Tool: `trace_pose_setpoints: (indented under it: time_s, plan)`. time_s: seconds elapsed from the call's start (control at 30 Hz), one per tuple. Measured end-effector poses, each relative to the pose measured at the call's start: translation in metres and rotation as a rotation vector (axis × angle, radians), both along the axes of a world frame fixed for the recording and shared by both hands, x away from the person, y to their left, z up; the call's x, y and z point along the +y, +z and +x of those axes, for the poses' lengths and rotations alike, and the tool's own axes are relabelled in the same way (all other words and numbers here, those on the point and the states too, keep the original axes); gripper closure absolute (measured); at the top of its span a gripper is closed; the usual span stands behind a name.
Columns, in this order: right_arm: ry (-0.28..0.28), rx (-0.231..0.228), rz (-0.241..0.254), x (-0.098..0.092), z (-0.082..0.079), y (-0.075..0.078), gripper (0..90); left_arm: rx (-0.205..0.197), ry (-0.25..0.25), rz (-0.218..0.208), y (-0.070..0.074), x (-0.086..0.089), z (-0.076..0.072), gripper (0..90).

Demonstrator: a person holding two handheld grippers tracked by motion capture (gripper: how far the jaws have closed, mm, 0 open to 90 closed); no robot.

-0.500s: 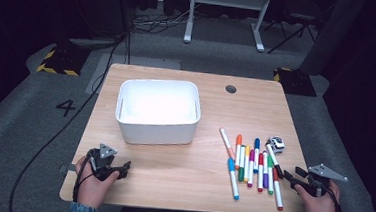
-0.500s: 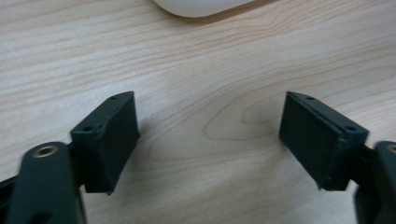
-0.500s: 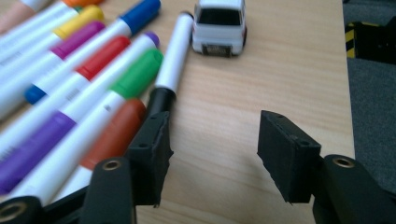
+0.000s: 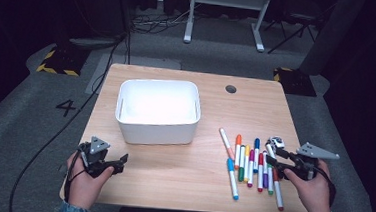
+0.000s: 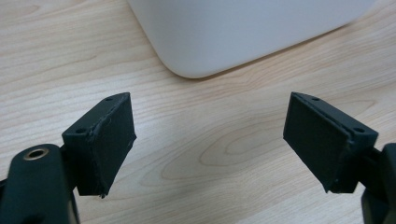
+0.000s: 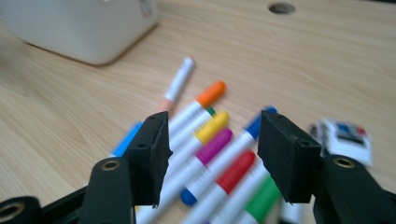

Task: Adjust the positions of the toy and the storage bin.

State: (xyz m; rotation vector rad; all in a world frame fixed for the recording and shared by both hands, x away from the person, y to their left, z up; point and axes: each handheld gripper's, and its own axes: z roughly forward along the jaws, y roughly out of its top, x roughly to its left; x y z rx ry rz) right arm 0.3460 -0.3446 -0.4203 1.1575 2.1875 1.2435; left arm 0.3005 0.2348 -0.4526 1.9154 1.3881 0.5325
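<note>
Several coloured markers (image 4: 252,165) lie side by side on the right of the wooden table (image 4: 181,175). My right gripper (image 4: 278,163) hovers low at their right end, jaws open and pointing left. In the right gripper view its jaws (image 6: 215,140) stand apart with nothing gripped, and the yellow (image 6: 212,127), magenta (image 6: 215,145) and red (image 6: 236,172) markers lie on the table below and beyond the gap. A white bin (image 4: 158,109) stands left of centre, empty as far as I can see. My left gripper (image 4: 117,164) rests near the front left edge, open over bare wood (image 5: 210,140), with the bin's corner (image 5: 243,32) ahead.
A small white object with coloured marks (image 4: 275,142) lies just behind the markers, beside the right gripper. There is a round cable hole (image 4: 231,89) at the back right of the table. Bare wood stretches between the bin and the front edge. The floor around is dark.
My right gripper has shifted a little forward and left, closer over the markers. The left gripper has hardly moved.
</note>
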Motion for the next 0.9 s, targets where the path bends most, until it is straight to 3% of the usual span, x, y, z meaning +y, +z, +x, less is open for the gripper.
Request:
trace_pose_setpoints:
  time_s: [0.07,0.1,0.13,0.17,0.2,0.23,0.3,0.53,0.63,0.83,0.9]
  plan:
    - [0.015,-0.002,0.001,0.007,0.003,0.005,43.6,-0.002,-0.003,-0.003,0.001,0.0,0.0,16.9]
    - [0.055,-0.01,0.011,0.023,0.01,0.014,43.5,-0.01,-0.001,-0.003,0.002,0.001,-0.001,17.4]
    - [0.055,-0.01,0.011,0.023,0.01,0.014,43.5,-0.01,-0.001,-0.003,0.002,0.001,-0.001,17.4]
    - [0.099,-0.013,0.013,0.04,0.018,0.023,43.4,-0.01,-0.001,-0.002,0.002,0.003,-0.003,17.5]
    - [0.099,-0.013,0.013,0.04,0.018,0.023,43.4,-0.01,-0.001,-0.002,0.002,0.003,-0.003,17.7]
    - [0.141,-0.013,0.013,0.056,0.027,0.029,43.4,-0.011,0.0,0.002,0.001,0.005,-0.007,18.2]
    - [0.175,-0.012,0.014,0.072,0.037,0.034,43.4,-0.01,-0.001,0.005,0.001,0.006,-0.009,19.0]
    - [0.257,-0.001,0.047,0.115,0.065,0.043,43.4,-0.006,0.038,0.001,-0.002,0.02,-0.03,20.1]
    - [0.297,-0.007,0.038,0.144,0.078,0.046,43.3,-0.01,0.052,0.014,0.0,0.025,-0.038,20.9]
    - [0.326,-0.023,0.055,0.177,0.089,0.048,43.1,-0.017,0.06,0.011,0.001,0.026,-0.039,22.2]
    - [0.331,-0.029,0.038,0.187,0.092,0.047,43.0,-0.016,0.047,0.014,0.001,0.024,-0.037,22.2]
